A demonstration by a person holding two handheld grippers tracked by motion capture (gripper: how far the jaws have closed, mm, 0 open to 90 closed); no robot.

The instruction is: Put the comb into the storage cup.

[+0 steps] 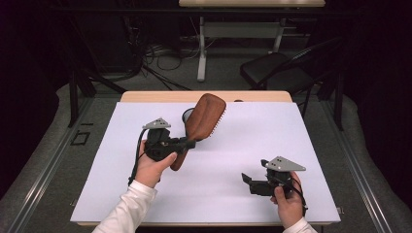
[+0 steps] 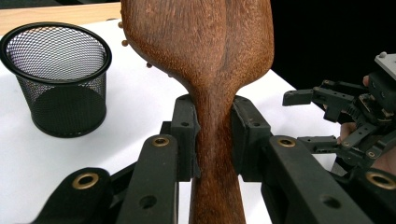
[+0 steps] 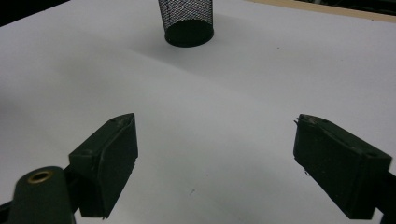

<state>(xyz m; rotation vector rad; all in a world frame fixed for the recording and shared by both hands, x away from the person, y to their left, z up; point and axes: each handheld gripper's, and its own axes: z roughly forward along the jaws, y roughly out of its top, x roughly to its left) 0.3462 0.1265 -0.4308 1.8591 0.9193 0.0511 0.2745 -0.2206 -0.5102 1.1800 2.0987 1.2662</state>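
White sheeting covers the desk [image 1: 233, 194], with dark floor, cables and a chair in the upper part of the high view. Left gripper [image 1: 187, 143]: jaws clamped on the narrow neck of a wooden hairbrush [image 1: 203, 119], one pad pressed to each side of the handle, as the left gripper view confirms at centre frame. Brush head rises toward the upper middle of the high view, held clear of the sheet, bristles facing right. Right gripper [image 1: 247, 180]: jaws spread wide with nothing between them, just above bare sheet at lower right of the high view, well apart from the brush. Black mesh cup [image 2: 56, 79] stands upright at upper left of the left gripper view, and at top centre of the right gripper view. White sleeves enter from the bottom edge.
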